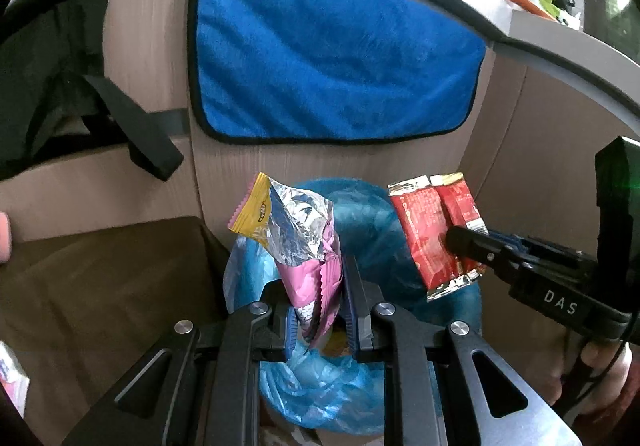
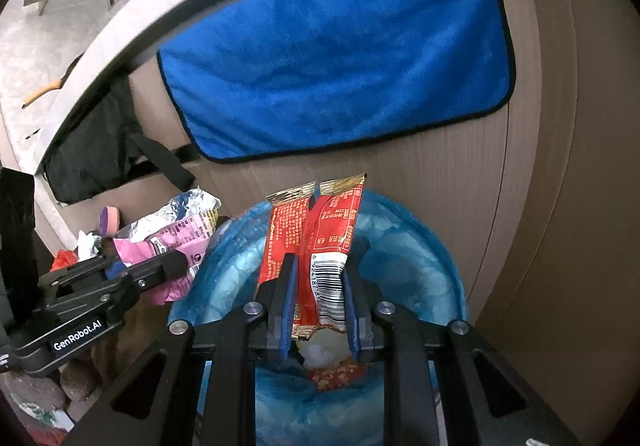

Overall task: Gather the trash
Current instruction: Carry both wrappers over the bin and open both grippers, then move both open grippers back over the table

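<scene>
My left gripper (image 1: 316, 282) is shut on a pink and silver foil snack wrapper (image 1: 298, 242) with a yellow corner, held over the bin with a blue plastic liner (image 1: 372, 218). My right gripper (image 2: 318, 278) is shut on a red snack wrapper (image 2: 312, 234) with a barcode, held above the same blue-lined bin (image 2: 416, 270). The right gripper with the red wrapper (image 1: 436, 230) shows at the right of the left wrist view. The left gripper with the pink wrapper (image 2: 172, 246) shows at the left of the right wrist view. Trash lies in the bin bottom (image 2: 336, 370).
A blue towel (image 1: 332, 54) hangs on the wooden cabinet front (image 1: 532, 150) behind the bin. A black bag with a strap (image 1: 132, 122) hangs at the left. A brown cushion (image 1: 100, 306) lies left of the bin. Small items (image 2: 84, 246) lie at far left.
</scene>
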Motion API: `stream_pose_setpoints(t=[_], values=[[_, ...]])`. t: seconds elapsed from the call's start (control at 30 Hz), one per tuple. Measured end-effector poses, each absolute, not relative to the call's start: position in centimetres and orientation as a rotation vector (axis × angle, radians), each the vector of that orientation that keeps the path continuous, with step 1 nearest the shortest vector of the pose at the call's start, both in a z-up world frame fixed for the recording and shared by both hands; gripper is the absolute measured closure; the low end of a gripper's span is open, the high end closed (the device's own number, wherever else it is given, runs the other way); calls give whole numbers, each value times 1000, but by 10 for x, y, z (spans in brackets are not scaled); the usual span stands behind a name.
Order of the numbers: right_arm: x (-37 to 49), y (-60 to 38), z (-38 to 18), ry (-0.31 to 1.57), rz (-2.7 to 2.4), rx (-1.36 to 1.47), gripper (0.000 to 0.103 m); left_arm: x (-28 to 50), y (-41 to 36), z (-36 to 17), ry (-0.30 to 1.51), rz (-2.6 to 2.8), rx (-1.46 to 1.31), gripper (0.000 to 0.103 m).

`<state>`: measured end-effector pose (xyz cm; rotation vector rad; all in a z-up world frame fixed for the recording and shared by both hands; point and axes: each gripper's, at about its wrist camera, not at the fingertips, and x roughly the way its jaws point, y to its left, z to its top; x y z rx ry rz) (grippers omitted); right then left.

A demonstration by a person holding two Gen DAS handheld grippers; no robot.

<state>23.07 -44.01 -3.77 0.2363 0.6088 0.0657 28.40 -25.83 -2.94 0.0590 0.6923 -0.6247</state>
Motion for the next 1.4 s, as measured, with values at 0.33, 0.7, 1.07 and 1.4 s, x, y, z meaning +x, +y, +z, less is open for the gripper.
stream_pose_setpoints(t=[0.33,0.7,1.07,1.4], values=[[244,-441,-55,650,48,246,73,304,-256,-44,768,-687,-22,73],[233,-440,-48,628,23,277,48,305,-216,-22,728,-671,-116,50],[225,-369,-17,614,136,208,46,282,-91,-9,680,-458,-78,49],[248,-240,-11,683,333,98,46,259,78,-10,634,-200,-193,49]])
